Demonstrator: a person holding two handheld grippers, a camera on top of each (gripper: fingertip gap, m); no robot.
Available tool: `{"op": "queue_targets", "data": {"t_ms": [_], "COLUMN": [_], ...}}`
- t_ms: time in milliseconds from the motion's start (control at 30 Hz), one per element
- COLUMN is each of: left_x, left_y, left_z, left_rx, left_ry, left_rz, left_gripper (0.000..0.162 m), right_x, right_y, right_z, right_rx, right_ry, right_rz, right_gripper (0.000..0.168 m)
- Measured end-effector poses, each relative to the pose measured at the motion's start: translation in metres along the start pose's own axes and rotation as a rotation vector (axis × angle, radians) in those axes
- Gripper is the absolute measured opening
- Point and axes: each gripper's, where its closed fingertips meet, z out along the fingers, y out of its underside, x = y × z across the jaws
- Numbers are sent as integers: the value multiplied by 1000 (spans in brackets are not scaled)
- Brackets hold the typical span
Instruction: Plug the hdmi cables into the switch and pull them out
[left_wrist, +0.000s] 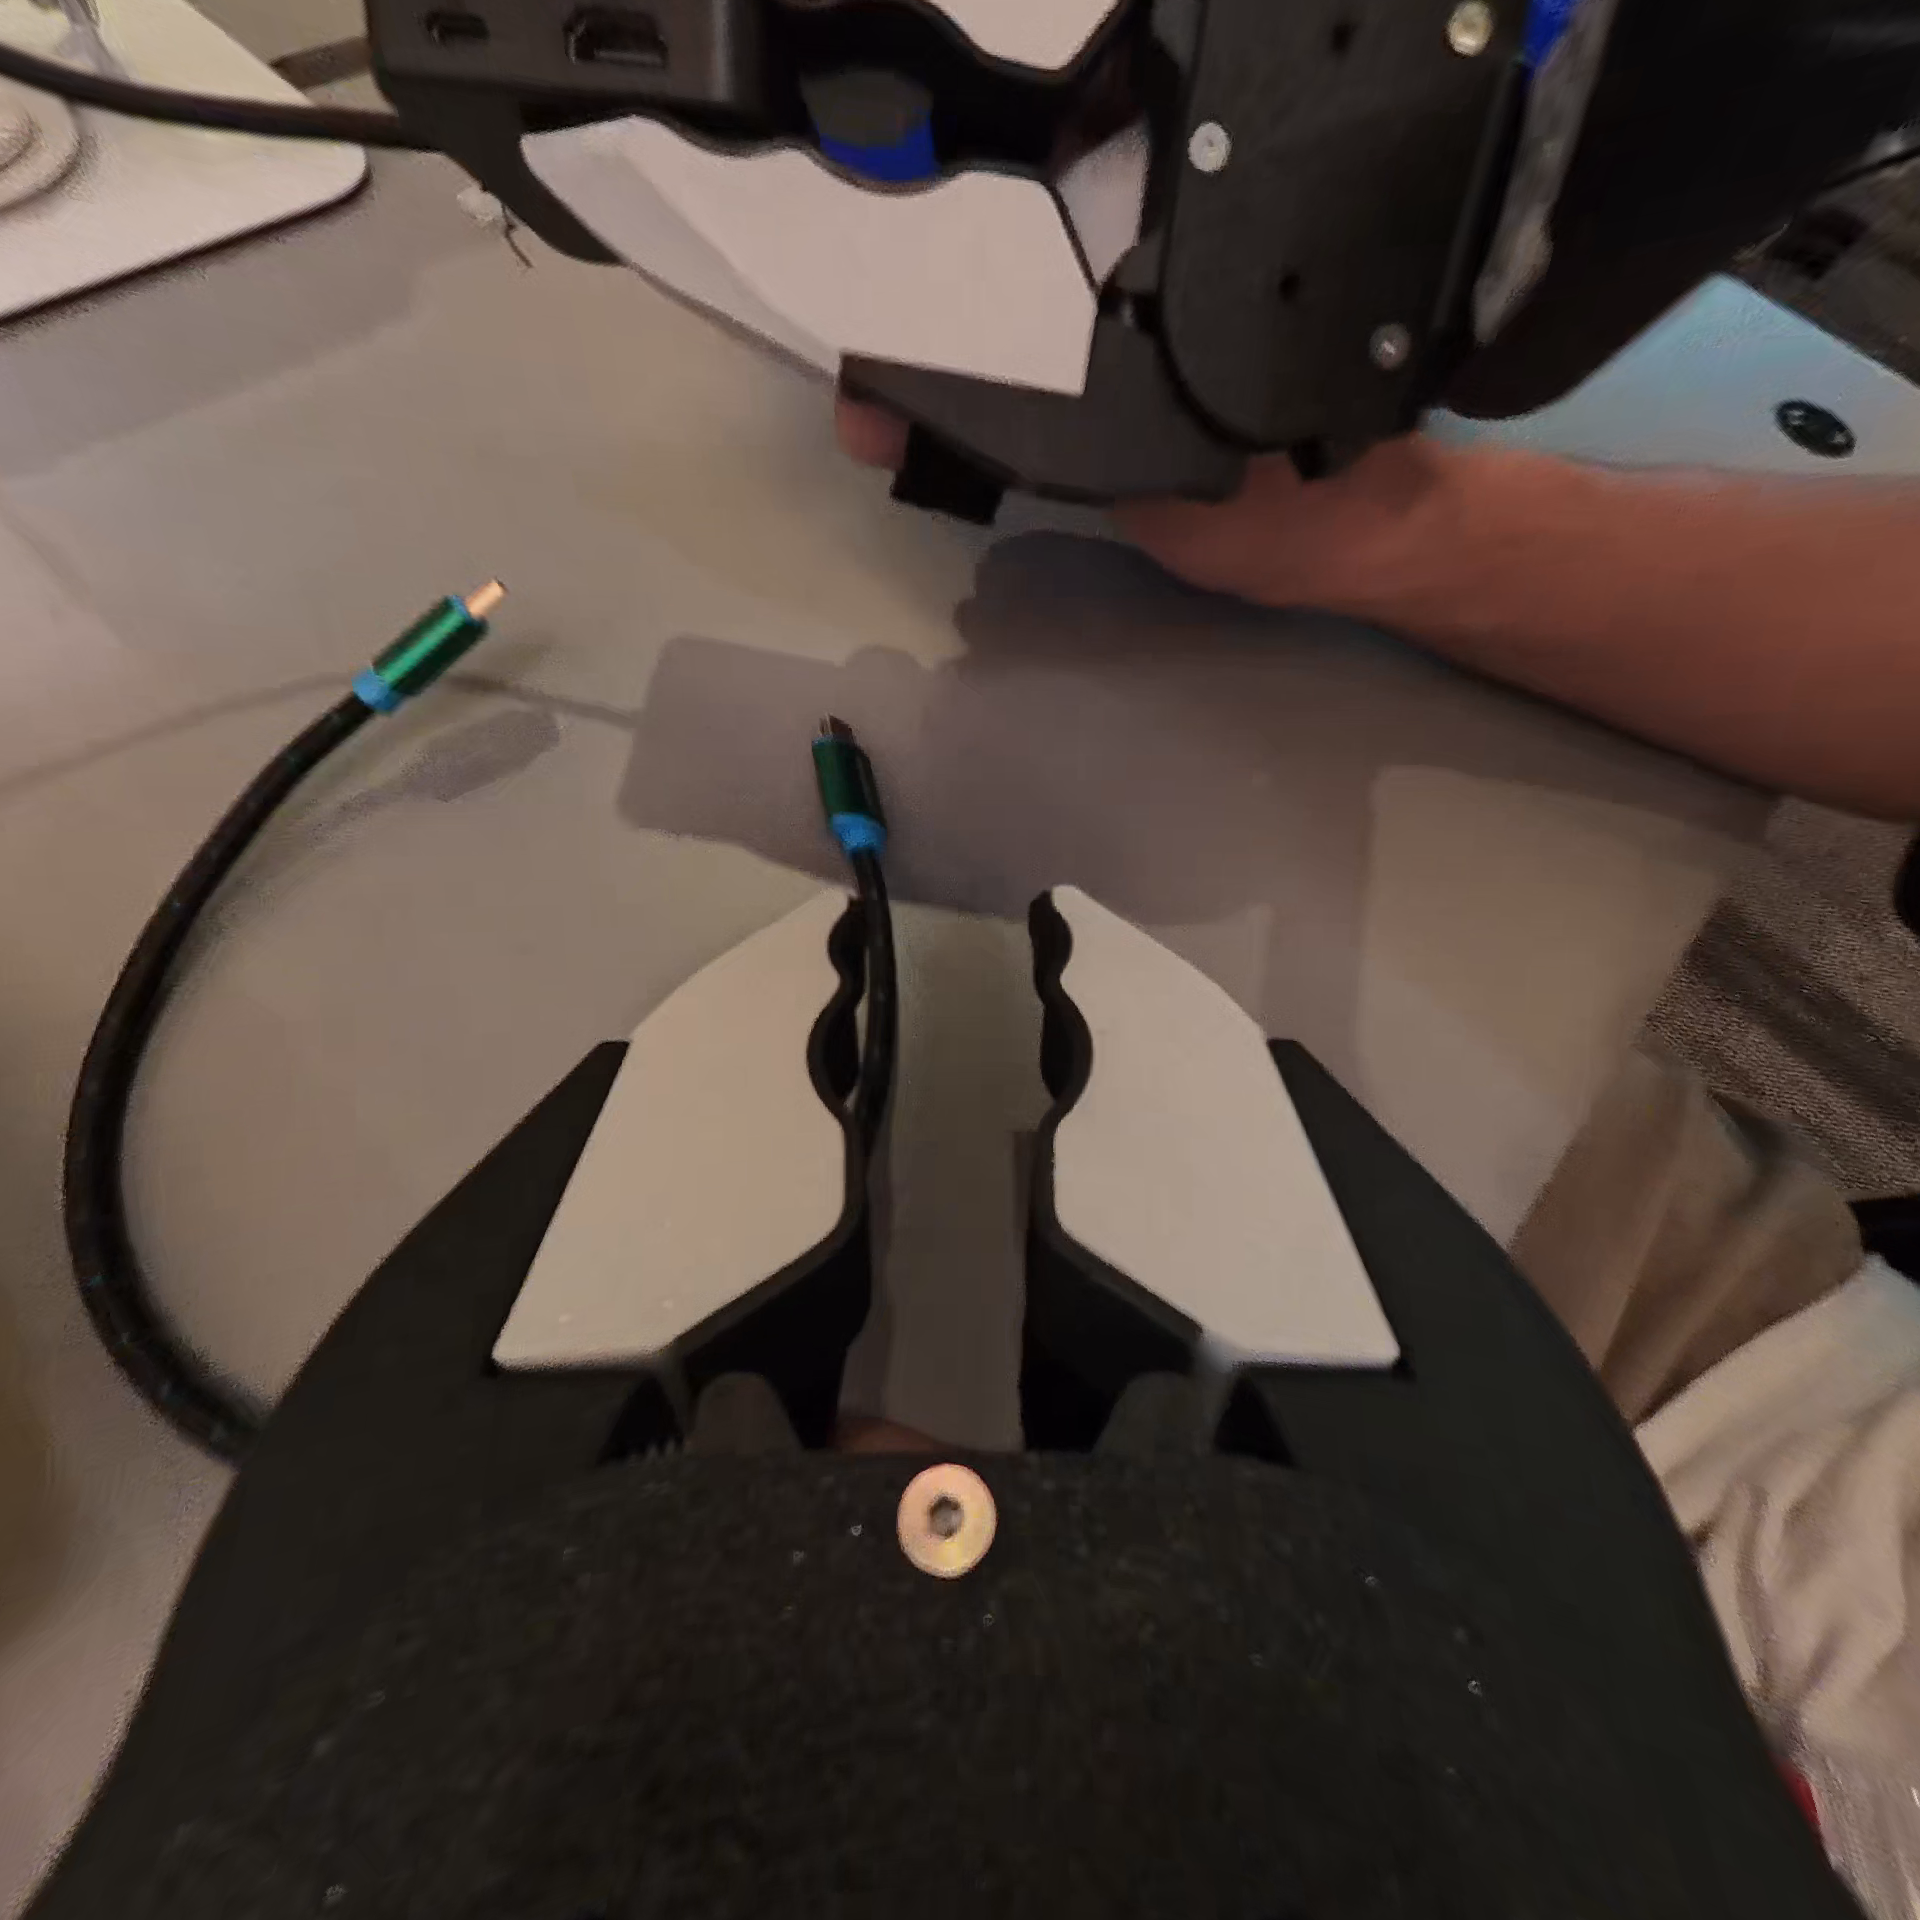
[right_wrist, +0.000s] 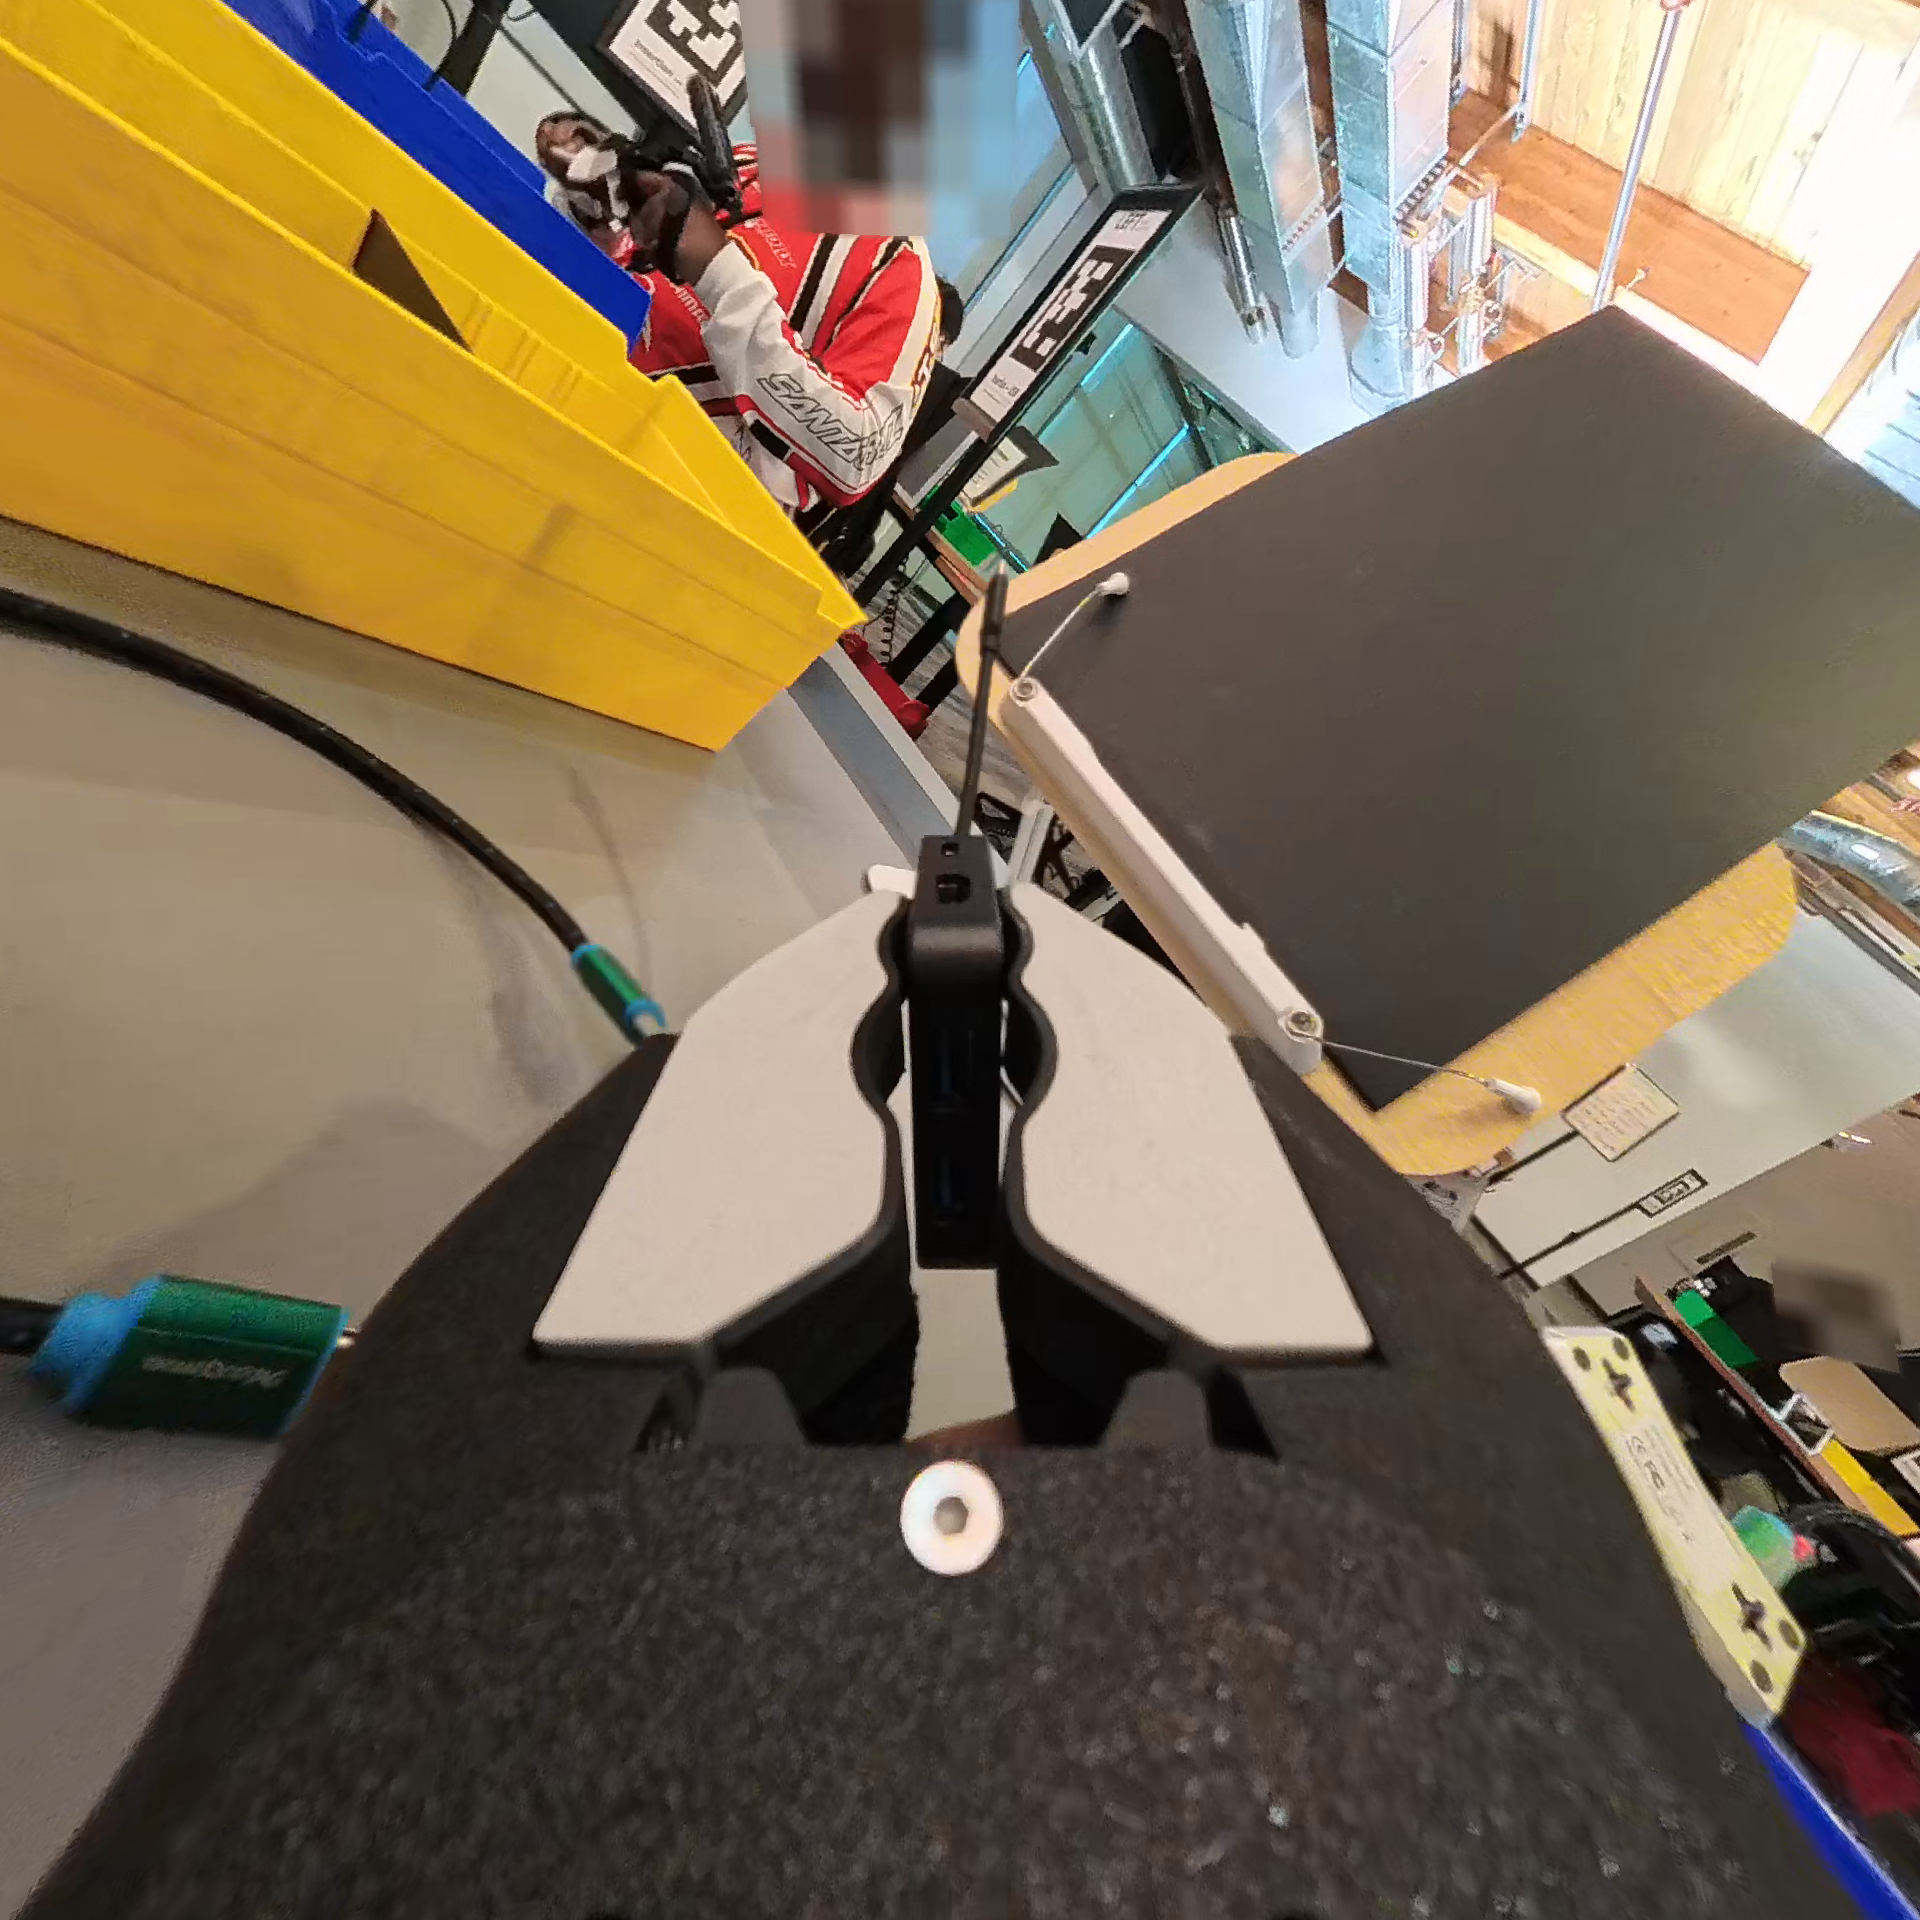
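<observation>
HDMI cable lies in the parted left claw; right claw clamps the switch above the grey table.

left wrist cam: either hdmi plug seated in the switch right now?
No. Both green plugs lie free on the table, while the switch is held clear above them in the right gripper.

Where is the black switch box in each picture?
Left wrist view: switch at the top edge, left of middle.
Right wrist view: switch dead centre, clamped between the jaws.
Shared landmark: green plugs on the grey table.
</observation>
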Motion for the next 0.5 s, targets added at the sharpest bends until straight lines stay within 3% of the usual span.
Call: {"op": "queue_targets", "data": {"t_ms": [33,200,267,500], "left_x": [1,-10,-15,-7], "left_y": [6,57,62,59], "left_z": [-8,-32,-32,-23], "left_rx": [12,-3,-23,-46], "left_ry": [-1,-160,-223,-100], "left_rz": [10,198,277,227], "left_gripper": [30,25,25,28], "right_x": [2,4,1,0], "right_y": [0,1,3,7], "right_z": [0,-1,0,2], "right_rx": [0,8,8,-1], "right_ry": [5,25,26,23], "right_rz": [8,34,23,37], "right_gripper": [13,13,13,13]}}
